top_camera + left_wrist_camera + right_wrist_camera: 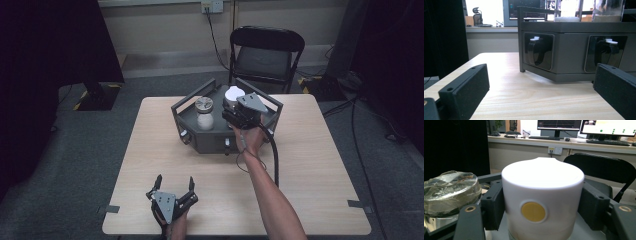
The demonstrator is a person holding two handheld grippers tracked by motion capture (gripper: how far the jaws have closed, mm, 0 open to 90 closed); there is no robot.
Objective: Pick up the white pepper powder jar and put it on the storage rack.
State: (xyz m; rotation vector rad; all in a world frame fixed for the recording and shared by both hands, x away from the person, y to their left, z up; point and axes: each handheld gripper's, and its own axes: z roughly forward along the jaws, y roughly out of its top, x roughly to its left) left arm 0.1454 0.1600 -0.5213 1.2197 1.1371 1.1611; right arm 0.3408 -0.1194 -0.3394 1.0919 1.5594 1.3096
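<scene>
No readable text, label, brand or number is showing anywhere; the writing on the distant computer monitors (560, 124) is staying too blurred.

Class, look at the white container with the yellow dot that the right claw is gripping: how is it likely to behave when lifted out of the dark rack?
The white container looks rigid and smooth, so it may slip; the right claw has a jaw on each side. Its straight round wall would probably roll if laid down. Its weight cannot be judged.

A pale wooden tabletop (310, 165) carried a dark grey angular rack (210, 137) near its far middle, while strips of grey tape (111, 209) marked its near corners.
</scene>
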